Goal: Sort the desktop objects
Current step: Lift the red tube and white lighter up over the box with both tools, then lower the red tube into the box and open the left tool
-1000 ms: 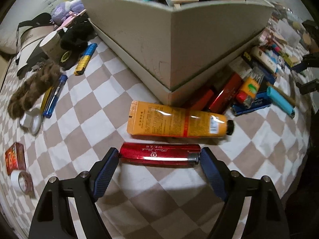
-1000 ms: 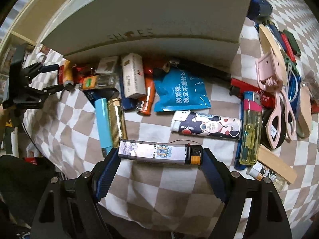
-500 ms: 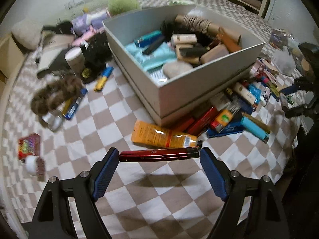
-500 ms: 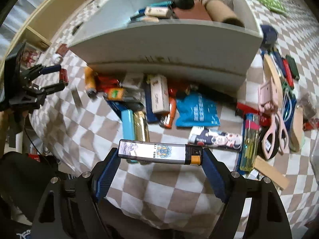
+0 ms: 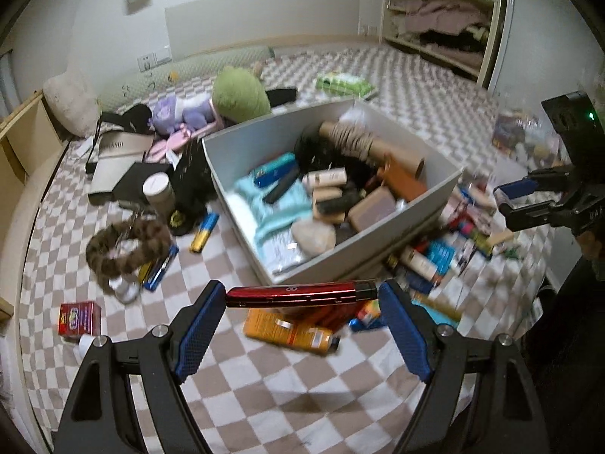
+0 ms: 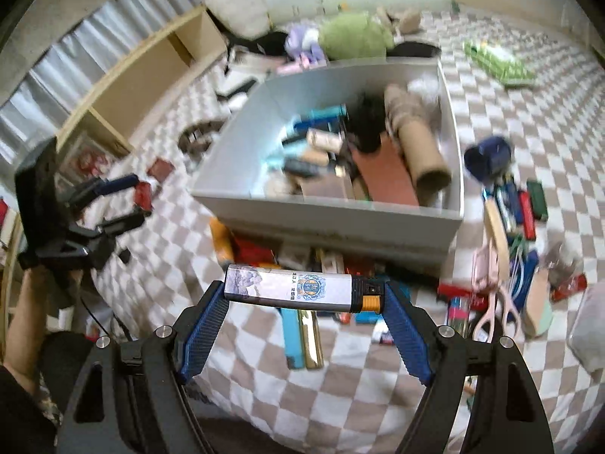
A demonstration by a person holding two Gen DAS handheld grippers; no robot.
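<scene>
Above the cloth near the box [image 5: 435,185], both grippers have risen: left [image 5: 302,302] clamps red lighter [image 5: 298,293], right [image 6: 304,300] clamps grey lighter [image 6: 287,289]; box drop likely next.

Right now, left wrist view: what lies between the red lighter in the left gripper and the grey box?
Nothing solid shows in that view: the red lighter hangs just before the grey box wall.
</scene>
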